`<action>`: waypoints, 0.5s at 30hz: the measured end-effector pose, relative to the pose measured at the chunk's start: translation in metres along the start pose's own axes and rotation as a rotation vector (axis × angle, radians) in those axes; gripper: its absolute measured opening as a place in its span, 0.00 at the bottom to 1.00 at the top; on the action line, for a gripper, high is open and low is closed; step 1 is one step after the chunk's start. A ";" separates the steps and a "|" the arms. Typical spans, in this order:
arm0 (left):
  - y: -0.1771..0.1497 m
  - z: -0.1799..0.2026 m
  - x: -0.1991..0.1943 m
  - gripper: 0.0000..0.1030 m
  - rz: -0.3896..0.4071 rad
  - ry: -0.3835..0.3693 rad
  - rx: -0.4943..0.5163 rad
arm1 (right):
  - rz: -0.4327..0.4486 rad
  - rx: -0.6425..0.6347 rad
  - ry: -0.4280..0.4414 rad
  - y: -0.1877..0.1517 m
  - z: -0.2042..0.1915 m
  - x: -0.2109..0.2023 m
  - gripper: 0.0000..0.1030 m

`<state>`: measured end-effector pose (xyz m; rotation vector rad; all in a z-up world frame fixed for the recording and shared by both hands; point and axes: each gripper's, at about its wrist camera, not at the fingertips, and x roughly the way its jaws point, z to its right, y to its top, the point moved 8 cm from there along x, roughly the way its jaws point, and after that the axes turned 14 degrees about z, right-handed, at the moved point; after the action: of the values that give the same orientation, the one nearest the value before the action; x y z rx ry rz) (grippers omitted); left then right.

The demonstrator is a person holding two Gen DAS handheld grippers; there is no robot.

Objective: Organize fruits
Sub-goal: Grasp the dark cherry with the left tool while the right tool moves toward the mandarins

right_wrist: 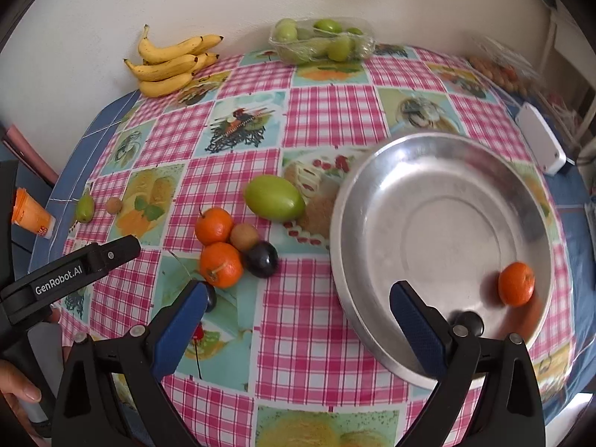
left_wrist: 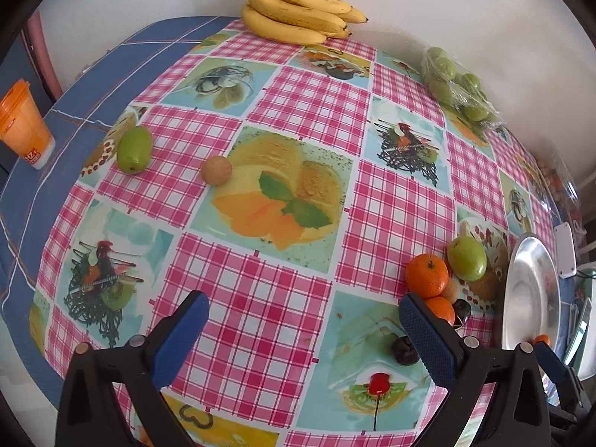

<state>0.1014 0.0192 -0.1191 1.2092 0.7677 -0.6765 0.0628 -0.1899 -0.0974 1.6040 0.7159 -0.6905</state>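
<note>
Where the checked cloth [right_wrist: 316,335] gives way to blue at the far left of the counter [left_wrist: 33,201], an orange lidded cup [left_wrist: 23,126] stands alone. Next, on the cloth: one green oval fruit [left_wrist: 134,149], with a small brown round fruit [left_wrist: 216,170] just beside it, the two apart. Left claw [left_wrist: 303,339]: released, blue pads spread wide over bare cloth, grasping nothing. Against the back wall: one bunch of yellow bananas [right_wrist: 173,63], lightly speckled. Further right along the wall: a clear wrapped tray of green fruits [right_wrist: 322,39]. Centre cluster, left of the dish: two oranges [right_wrist: 214,225] [right_wrist: 220,263] touching, a small brown fruit [right_wrist: 244,236] and a dark plum [right_wrist: 261,259] pressed against them, and a larger green fruit [right_wrist: 274,197] near the group, lying toward the dish. A second dark fruit [left_wrist: 405,350] lies partly hidden behind a claw finger in both views. Right claw [right_wrist: 298,324]: released, fingers wide apart, one over the cloth and one over the dish edge, grasping nothing. Metal dish [right_wrist: 372,193]: round, shallow, holding one orange [right_wrist: 516,284] near its right rim, plus a small dark round item [right_wrist: 467,322] near the front rim, blurred. Far right: a white box-like item [right_wrist: 540,139] on blue cloth, and a clear bag of small reddish things [right_wrist: 499,67], indistinct. Lower left of the right wrist view: a hand [right_wrist: 16,391] on the other gripper's handle.
</note>
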 end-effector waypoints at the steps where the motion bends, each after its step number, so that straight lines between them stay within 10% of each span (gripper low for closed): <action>1: 0.001 -0.001 0.000 1.00 0.001 0.001 -0.007 | 0.004 0.003 0.003 0.003 -0.002 0.001 0.96; 15: 0.014 0.000 0.004 1.00 0.042 -0.011 -0.060 | -0.019 0.086 0.114 0.035 -0.024 0.020 0.96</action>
<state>0.1148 0.0225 -0.1148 1.1632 0.7459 -0.6209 0.1041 -0.1689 -0.0877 1.7280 0.7945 -0.6542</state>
